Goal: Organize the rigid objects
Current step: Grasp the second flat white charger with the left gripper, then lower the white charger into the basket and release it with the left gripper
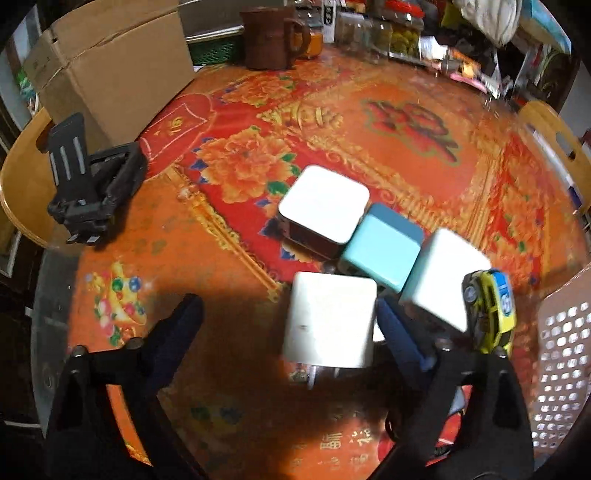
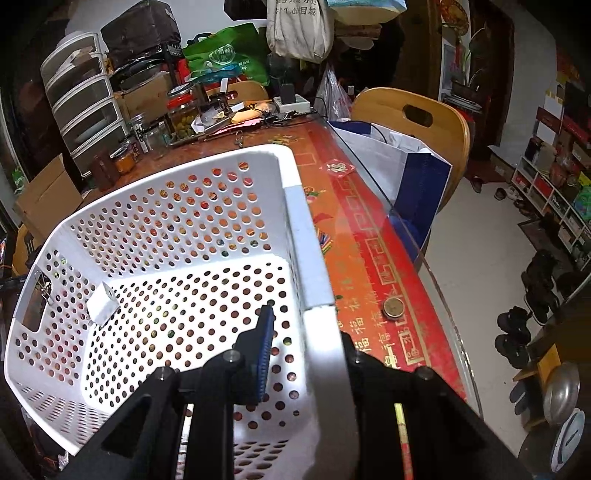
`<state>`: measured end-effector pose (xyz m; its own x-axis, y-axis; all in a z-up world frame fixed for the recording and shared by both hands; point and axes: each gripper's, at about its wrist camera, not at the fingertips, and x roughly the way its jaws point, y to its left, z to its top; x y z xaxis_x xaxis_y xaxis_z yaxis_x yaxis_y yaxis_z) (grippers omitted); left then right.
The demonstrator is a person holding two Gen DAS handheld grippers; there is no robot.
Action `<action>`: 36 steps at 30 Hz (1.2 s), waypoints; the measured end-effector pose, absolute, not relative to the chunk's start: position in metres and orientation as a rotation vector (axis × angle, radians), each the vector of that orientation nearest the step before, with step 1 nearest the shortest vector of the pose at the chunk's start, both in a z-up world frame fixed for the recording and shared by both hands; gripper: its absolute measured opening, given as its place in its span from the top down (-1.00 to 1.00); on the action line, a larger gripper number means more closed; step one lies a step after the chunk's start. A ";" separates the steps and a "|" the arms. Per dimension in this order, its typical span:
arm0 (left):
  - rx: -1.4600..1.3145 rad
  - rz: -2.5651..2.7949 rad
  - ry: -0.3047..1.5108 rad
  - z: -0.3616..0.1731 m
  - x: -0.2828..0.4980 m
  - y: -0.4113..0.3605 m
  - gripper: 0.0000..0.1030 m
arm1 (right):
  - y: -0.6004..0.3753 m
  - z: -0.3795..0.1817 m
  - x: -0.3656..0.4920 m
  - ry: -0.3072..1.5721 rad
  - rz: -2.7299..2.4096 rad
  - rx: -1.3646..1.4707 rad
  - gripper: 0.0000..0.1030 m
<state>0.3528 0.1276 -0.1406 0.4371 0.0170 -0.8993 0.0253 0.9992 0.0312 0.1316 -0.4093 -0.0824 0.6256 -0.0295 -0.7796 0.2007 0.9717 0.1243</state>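
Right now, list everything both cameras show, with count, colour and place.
Cube blocks: four, three white and one teal, clustered mid-table.
Toy car: one, yellow and blue, beside the right-hand white block.
Small white block: one, inside the basket.
Basket: one, white, perforated, at the table's right edge.
Cardboard box: one, brown, far left.
Phone stand: one, black, left of the blocks.
Brown pitcher: one, far edge.
Jars: several, far edge.
Left gripper: open, around the nearest white block.
Right gripper: clamped on the basket rim.
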 end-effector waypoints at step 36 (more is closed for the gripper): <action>0.275 0.236 0.843 -0.072 0.303 0.090 0.17 | -0.411 -0.082 0.130 0.851 -0.079 0.235 0.60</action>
<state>0.3028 0.0903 -0.0719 0.6429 0.3126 -0.6992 -0.0967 0.9388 0.3307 0.1300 -0.4114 -0.0823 0.6584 0.0246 -0.7523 0.1626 0.9712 0.1741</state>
